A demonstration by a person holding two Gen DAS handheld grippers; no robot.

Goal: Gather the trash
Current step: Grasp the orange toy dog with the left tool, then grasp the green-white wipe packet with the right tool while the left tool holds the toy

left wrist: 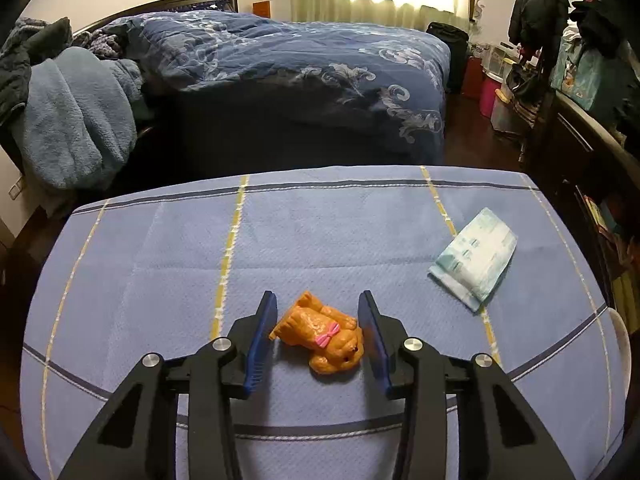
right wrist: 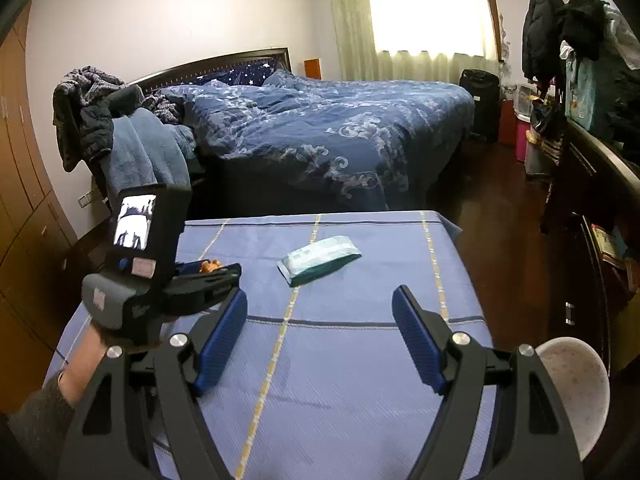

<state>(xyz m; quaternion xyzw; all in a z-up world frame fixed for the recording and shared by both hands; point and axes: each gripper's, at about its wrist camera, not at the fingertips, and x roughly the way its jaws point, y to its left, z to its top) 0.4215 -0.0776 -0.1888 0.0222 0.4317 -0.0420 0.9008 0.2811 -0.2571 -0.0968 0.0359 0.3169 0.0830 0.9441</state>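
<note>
Orange toy dog [left wrist: 320, 336] on its side, flat teal packet [left wrist: 474, 258] apart

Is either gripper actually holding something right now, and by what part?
Nothing is held. The left gripper is open, straddling the orange plastic toy dog on the blue cloth; the right gripper is open over bare cloth.

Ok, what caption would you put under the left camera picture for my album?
Open left claw straddles an orange toy dog on the blue checked tablecloth, a tissue pack lying off to the right.

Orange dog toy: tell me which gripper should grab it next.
Left. The left gripper is open with the orange dog toy already between its fingers on the table. The right gripper is open over bare cloth, away from it.
</note>
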